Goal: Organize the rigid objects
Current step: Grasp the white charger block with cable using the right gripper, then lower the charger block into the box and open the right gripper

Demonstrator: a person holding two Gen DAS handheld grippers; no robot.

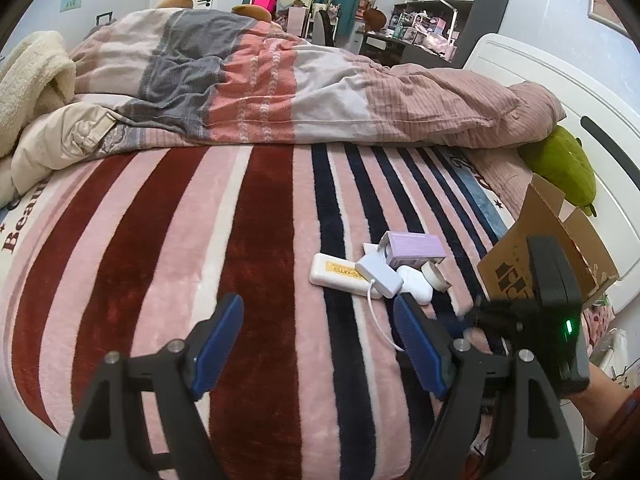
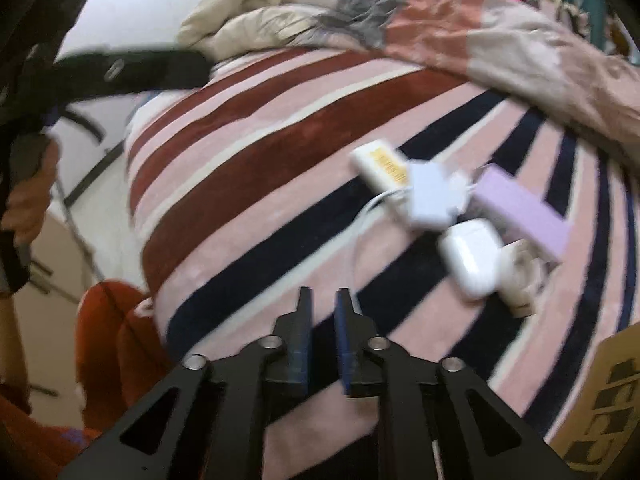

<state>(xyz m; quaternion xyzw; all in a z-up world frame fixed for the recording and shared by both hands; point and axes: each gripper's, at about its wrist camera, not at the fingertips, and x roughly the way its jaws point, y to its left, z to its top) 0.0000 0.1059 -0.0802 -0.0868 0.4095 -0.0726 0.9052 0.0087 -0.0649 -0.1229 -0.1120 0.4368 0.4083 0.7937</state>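
A small heap of rigid things lies on the striped blanket [image 1: 260, 240]: a white bar with a yellow label [image 1: 338, 275], a white square charger [image 1: 378, 274] with a thin cable, a purple box [image 1: 416, 249], a white earbud case [image 1: 416, 288] and a small white roll [image 1: 434, 274]. My left gripper [image 1: 318, 302] is open and empty, just short of the heap. In the right wrist view the same bar [image 2: 380, 164], charger [image 2: 432, 196], purple box [image 2: 524, 212] and case [image 2: 472, 258] lie ahead and to the right. My right gripper [image 2: 325, 294] shows a narrow gap with nothing in it.
An open cardboard box [image 1: 548, 240] stands at the bed's right edge, close to the heap, also seen as the cardboard box [image 2: 600, 400]. A bunched duvet [image 1: 280, 80] covers the far half of the bed. A green plush [image 1: 560, 168] leans on the white headboard [image 1: 560, 92].
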